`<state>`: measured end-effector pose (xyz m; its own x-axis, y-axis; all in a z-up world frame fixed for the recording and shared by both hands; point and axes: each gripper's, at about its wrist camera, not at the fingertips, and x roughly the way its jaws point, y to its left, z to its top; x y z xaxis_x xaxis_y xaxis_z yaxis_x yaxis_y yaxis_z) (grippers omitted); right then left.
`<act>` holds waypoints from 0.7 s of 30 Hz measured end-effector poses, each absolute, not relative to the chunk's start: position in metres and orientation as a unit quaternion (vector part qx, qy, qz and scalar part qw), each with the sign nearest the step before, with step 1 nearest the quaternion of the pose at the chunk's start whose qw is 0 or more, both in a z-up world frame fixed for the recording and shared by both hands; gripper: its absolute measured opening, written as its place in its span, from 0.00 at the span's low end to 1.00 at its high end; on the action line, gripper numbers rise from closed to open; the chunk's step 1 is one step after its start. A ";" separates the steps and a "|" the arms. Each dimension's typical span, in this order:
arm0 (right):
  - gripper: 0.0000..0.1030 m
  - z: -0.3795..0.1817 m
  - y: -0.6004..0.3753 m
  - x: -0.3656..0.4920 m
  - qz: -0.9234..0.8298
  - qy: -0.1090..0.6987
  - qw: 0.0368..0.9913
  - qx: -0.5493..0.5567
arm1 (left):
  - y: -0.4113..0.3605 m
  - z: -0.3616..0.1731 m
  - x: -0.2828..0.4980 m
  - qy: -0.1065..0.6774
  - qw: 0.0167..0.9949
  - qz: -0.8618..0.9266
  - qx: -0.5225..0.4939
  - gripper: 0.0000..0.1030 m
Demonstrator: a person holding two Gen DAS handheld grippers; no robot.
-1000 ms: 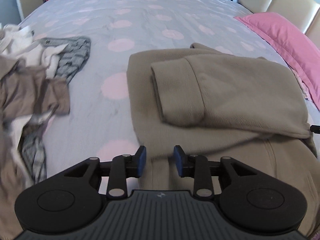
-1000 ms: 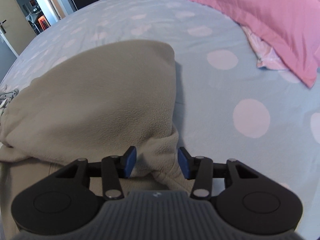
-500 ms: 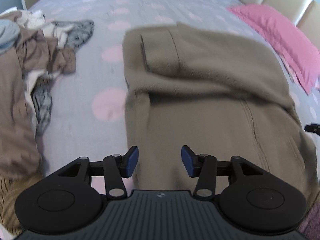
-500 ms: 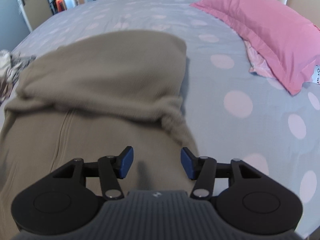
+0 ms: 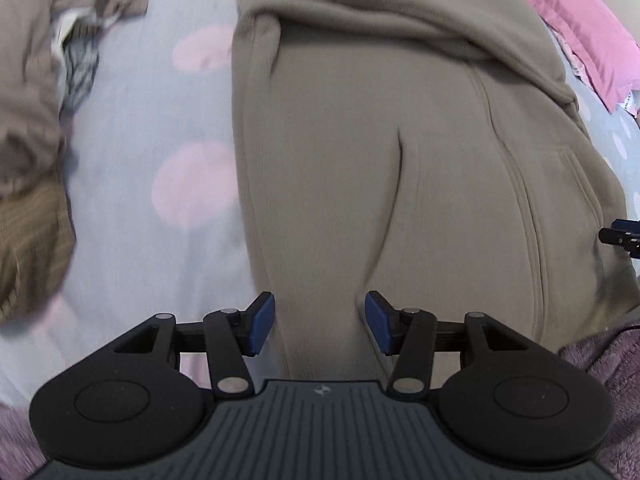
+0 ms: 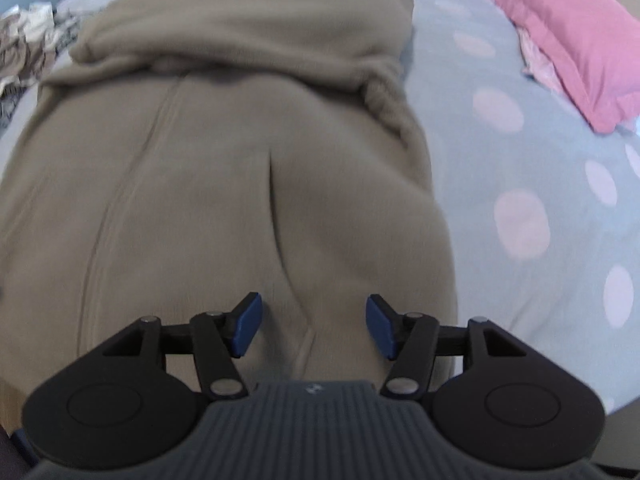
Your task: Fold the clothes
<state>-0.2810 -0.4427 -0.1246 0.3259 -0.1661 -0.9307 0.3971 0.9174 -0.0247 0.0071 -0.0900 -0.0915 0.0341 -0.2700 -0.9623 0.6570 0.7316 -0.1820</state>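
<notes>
left gripper (image 5: 320, 322) fingers released | right gripper (image 6: 314, 324) fingers opening, empty – over hoodie (image 5: 380, 160) near edge

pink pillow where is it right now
The pink pillow lies at the top right of both wrist views, on the dotted bedsheet, to the right of the khaki hoodie and apart from it.

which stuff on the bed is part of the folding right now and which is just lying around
In the job:
- tan fleece garment, half folded
- left hand-held gripper, open above it
- right hand-held gripper, jaws opening above it

Lying about:
- pink pillow
- heap of unfolded clothes
- dotted bedsheet
</notes>
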 end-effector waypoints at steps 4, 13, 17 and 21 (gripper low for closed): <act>0.59 -0.133 -0.440 -0.291 -0.176 0.581 0.788 0.107 | -0.080 -0.100 -0.004 0.636 0.686 -0.315 0.162 0.47; 0.60 -0.140 -0.449 -0.314 -0.195 0.597 0.763 0.151 | -0.075 -0.113 -0.019 0.662 0.655 -0.314 0.184 0.47; 0.60 -0.126 -0.446 -0.326 -0.214 0.581 0.771 0.149 | -0.070 -0.110 -0.021 0.662 0.661 -0.306 0.180 0.47; 0.60 -0.125 -0.462 -0.343 -0.262 0.583 0.747 0.184 | -0.065 -0.108 -0.021 0.663 0.666 -0.294 0.172 0.48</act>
